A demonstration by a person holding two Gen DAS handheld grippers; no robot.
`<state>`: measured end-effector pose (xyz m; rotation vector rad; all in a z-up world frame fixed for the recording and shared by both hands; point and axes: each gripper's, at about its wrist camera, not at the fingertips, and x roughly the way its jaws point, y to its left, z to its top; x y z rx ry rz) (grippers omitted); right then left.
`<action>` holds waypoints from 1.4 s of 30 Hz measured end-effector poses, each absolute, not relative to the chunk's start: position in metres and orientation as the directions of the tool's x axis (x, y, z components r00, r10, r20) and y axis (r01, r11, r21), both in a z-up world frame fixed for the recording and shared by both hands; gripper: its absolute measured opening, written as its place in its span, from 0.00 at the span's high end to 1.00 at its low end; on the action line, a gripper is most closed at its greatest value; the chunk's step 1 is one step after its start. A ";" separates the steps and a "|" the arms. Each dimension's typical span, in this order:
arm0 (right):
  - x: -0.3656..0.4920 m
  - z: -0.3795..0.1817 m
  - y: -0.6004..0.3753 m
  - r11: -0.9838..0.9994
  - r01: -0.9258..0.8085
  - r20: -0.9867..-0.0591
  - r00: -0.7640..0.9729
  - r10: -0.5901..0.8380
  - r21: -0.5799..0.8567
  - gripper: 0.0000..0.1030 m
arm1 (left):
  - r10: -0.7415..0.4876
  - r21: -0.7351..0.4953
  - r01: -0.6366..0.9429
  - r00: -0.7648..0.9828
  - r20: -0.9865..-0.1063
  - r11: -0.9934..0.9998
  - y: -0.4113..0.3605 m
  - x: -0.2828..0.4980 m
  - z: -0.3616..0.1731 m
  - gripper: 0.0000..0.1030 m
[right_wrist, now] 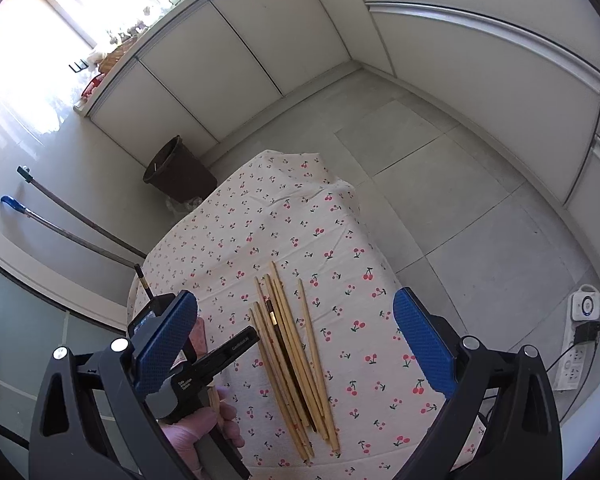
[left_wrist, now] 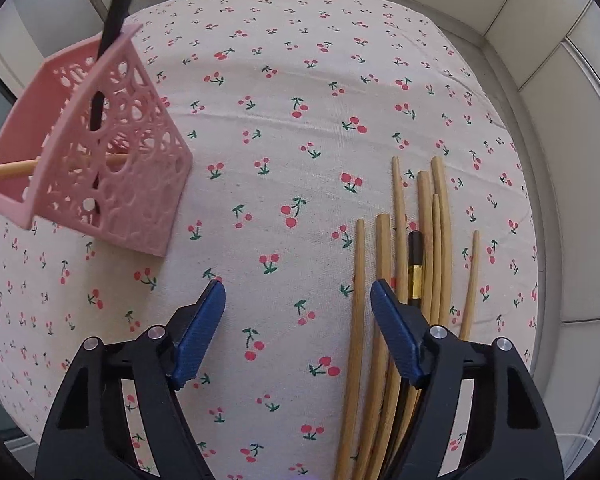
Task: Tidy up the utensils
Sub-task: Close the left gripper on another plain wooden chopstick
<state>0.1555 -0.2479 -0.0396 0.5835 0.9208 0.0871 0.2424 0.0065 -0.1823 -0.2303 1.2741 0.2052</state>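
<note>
Several wooden chopsticks (left_wrist: 400,248) and one black chopstick with a gold band (left_wrist: 415,276) lie bundled on the cherry-print tablecloth (left_wrist: 284,120). A pink perforated holder (left_wrist: 112,152) stands at the left with a black chopstick (left_wrist: 114,12) and a wooden one (left_wrist: 4,172) in it. My left gripper (left_wrist: 298,292) is open and empty, just left of the bundle, its right finger over it. In the right wrist view the bundle (right_wrist: 296,360) lies on the table below my right gripper (right_wrist: 296,320), which is open and empty high above. The left gripper's body (right_wrist: 216,360) shows left of the bundle.
The small table's edges drop off on all sides to a grey tiled floor (right_wrist: 460,184). A dark bin (right_wrist: 176,168) and two long-handled tools (right_wrist: 72,216) stand beyond the table. White cabinets (right_wrist: 260,32) line the walls. A power strip (right_wrist: 580,344) lies at right.
</note>
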 end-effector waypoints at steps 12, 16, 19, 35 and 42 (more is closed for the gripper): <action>0.175 -0.072 -0.254 0.845 0.271 -0.799 0.542 0.263 0.461 0.07 | 0.052 0.007 -0.145 0.311 -0.949 0.989 -0.013 0.268 -0.188 0.44; 0.186 -0.091 -0.250 0.842 0.288 -0.826 0.490 0.280 0.456 0.07 | 0.031 0.015 -0.053 0.321 -0.947 0.999 -0.026 0.261 -0.185 0.88; 0.198 -0.106 -0.240 0.853 0.289 -0.846 0.455 0.278 0.436 0.07 | 0.003 -0.005 -0.021 0.336 -0.942 1.000 -0.025 0.246 -0.186 0.94; 0.256 -0.187 -0.164 0.947 0.231 -0.940 0.310 0.145 0.222 0.32 | -0.063 -0.084 -0.016 0.532 -0.845 0.996 0.051 0.141 -0.072 0.95; 0.263 -0.193 -0.162 0.954 0.252 -0.939 0.337 0.068 0.160 0.47 | -0.096 -0.106 0.021 0.626 -0.774 0.994 0.049 0.129 -0.038 0.95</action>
